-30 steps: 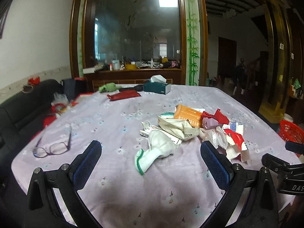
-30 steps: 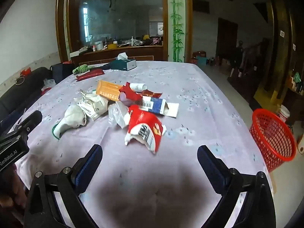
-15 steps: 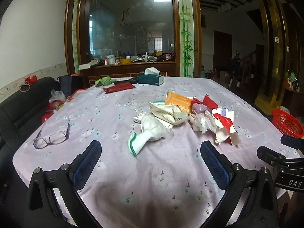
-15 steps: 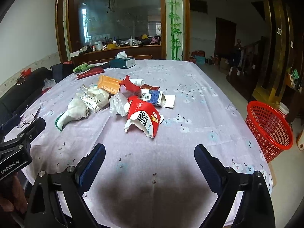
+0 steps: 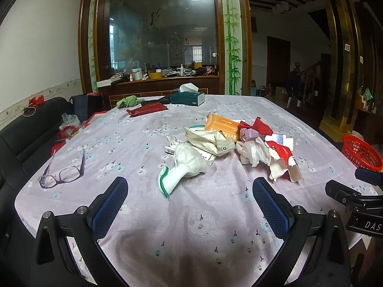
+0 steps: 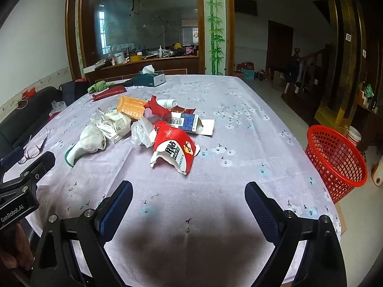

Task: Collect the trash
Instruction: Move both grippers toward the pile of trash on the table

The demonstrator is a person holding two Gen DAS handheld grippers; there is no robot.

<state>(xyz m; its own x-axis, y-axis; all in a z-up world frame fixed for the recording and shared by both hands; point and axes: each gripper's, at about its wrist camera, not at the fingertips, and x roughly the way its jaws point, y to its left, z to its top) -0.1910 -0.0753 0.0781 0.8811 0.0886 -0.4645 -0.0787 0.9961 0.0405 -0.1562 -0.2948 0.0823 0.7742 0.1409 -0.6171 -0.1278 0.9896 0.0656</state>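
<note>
Both the left gripper (image 5: 190,192) and right gripper (image 6: 189,197) are hovering with jaws spread wide, holding nothing. The trash pile (image 6: 153,124) is lying at 12 o'clock, the red basket (image 6: 335,157) at 3 o'clock. Risk: grabbing the nearby glasses (image 5: 63,172) by mistake.

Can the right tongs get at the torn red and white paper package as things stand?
Probably yes: the right tongs are open, the torn red and white paper package lies straight ahead, and only bare floral tablecloth lies between.
</note>
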